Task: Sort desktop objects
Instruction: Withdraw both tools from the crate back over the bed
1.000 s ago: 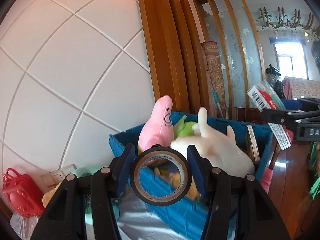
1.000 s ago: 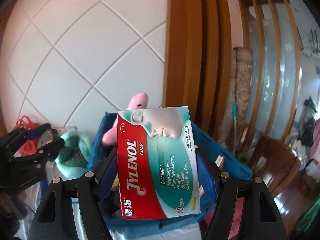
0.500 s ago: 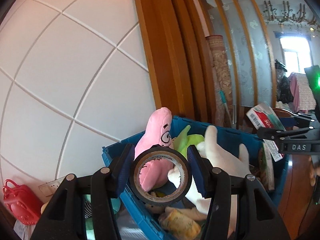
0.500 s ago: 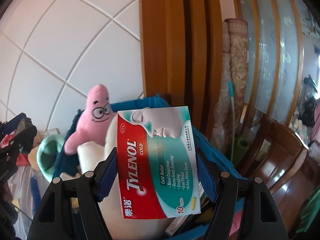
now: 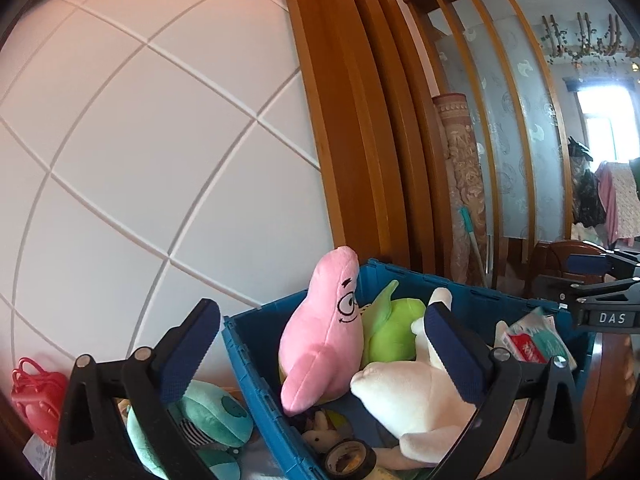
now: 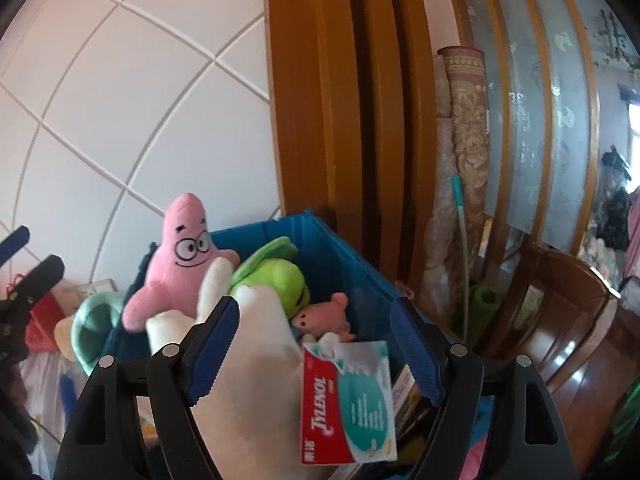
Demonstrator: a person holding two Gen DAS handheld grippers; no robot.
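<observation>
Both our left gripper [image 5: 320, 344] and right gripper [image 6: 316, 340] gape empty; the black tape roll [image 5: 350, 458] lies at six o'clock below the left, inside the blue plastic crate [image 5: 256, 344].

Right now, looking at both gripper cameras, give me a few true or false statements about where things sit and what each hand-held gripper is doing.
1. The left hand-held gripper clamps the tape roll. False: it is open, and the roll lies in the blue bin.
2. The right hand-held gripper is open. True.
3. The Tylenol box rests in the bin. True.
4. The pink star plush lies outside the bin. False: it stands inside.
</observation>
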